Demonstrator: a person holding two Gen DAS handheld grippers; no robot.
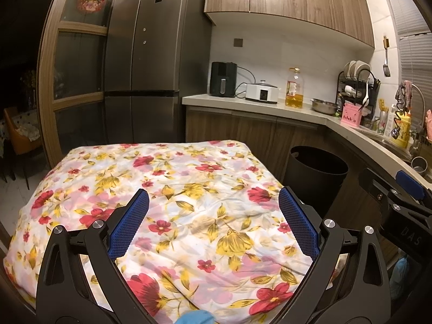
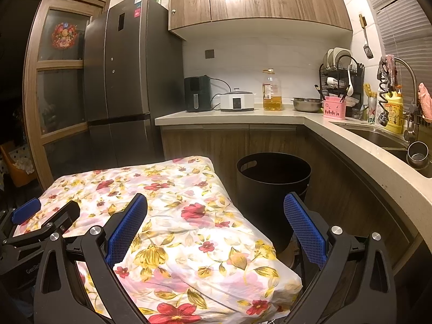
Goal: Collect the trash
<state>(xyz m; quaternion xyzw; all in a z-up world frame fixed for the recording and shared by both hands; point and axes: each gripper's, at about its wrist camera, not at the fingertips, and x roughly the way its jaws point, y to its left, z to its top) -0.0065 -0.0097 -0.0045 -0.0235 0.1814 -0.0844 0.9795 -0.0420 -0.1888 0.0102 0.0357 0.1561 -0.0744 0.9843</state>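
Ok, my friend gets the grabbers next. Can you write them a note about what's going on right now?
Left gripper: jaws wide open, holding nothing, over the flowery cloth that covers the table.
Right gripper: jaws also open and holding nothing, at the cloth's right edge, next to the black bin.
The bin stands on the floor between the table and the cabinets; what shows of its inside is dark and looks bare.
No trash shows on the cloth in either view, and none is held.
Left to do: find the trash and drop it in the bin.

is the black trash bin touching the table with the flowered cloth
Cannot tell. In the right wrist view the black bin stands beside the flowered cloth, whose edge overlaps it, hiding any gap.
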